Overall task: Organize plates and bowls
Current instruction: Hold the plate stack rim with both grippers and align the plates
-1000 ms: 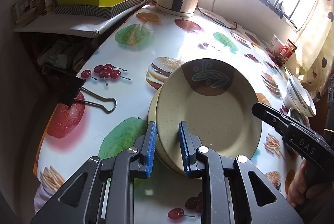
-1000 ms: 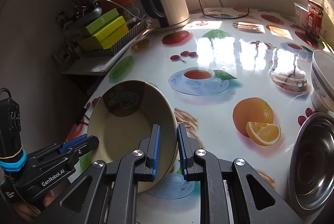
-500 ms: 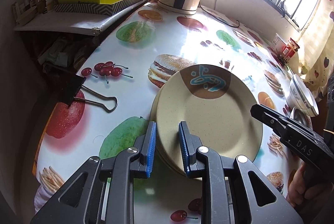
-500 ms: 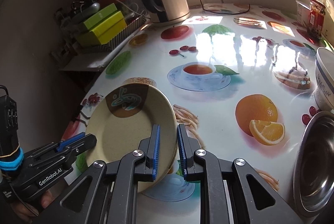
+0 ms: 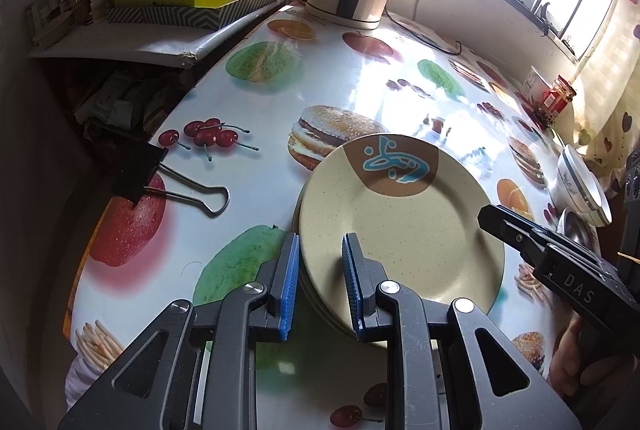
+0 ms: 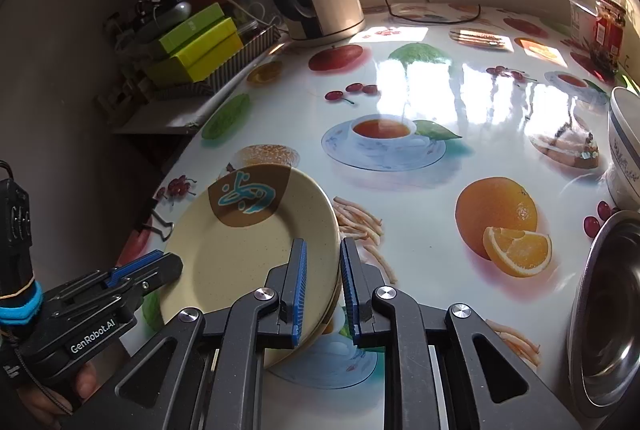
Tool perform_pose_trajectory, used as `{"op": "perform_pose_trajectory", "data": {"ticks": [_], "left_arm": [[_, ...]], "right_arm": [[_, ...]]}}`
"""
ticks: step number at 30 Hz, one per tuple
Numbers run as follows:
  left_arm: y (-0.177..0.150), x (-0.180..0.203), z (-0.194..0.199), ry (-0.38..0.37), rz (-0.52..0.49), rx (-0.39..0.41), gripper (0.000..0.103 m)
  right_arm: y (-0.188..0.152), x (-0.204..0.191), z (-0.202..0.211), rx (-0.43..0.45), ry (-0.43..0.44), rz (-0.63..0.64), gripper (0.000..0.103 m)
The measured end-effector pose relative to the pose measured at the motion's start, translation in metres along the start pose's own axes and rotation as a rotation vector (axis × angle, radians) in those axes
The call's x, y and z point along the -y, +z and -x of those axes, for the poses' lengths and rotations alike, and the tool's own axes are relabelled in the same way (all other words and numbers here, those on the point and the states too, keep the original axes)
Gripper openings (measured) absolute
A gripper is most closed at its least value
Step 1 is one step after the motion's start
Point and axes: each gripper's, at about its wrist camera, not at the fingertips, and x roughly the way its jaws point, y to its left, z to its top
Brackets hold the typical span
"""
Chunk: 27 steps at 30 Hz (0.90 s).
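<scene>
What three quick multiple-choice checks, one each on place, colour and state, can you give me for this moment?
1. Where is the binder clip?
A. on the plate stack
B. on the table edge, apart from the stack
C. inside the steel bowl

2. What colour is the top plate mostly?
A. beige
B. red
C. black

3. How does the right claw stand at the plate stack?
A. far above it
B. fingers straddling its rim
C. shut beside the kettle

Answers: 1 B, the clip lies on the apple print; 2 A, speckled beige with a brown patch; 3 B, blue pads either side of the rim.
</scene>
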Motion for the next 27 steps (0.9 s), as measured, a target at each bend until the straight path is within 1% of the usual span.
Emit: {"op": "perform_pose_trajectory", "data": {"ticks": [10, 12, 14, 16, 18, 21, 27], "left_arm": [[0.0, -0.001, -0.001, -0.01, 0.01, -0.001, 0.023], [0.0, -0.003, -0.001, -0.025, 0.019, 0.001, 0.024], [-0.001, -0.006, -0.001, -0.05, 0.039, -0.007, 0.034], [-0.003, -0.007, -0.003, -0.062, 0.048, -0.016, 0.038], [-0.005, -0.009, -0.006, -0.058, 0.056, -0.023, 0.04], [-0.006, -0.012, -0.008, -0.081, 0.08, -0.029, 0.041], [-0.005, -0.009, -0.012, -0.094, 0.079, -0.046, 0.041]], "right_arm": [[-0.001, 0.001, -0.002, -0.002, 0.01, -0.011, 0.019], [-0.002, 0.002, -0.002, -0.003, 0.015, -0.017, 0.024], [-0.003, 0.003, -0.002, -0.006, 0.02, -0.022, 0.037], [-0.005, 0.006, -0.002, -0.006, 0.026, -0.036, 0.042], [-0.006, 0.01, -0.003, -0.013, 0.029, -0.055, 0.043], [-0.008, 0.014, -0.005, -0.026, 0.04, -0.072, 0.043], [-0.008, 0.014, -0.009, -0.046, 0.07, -0.078, 0.043]]}}
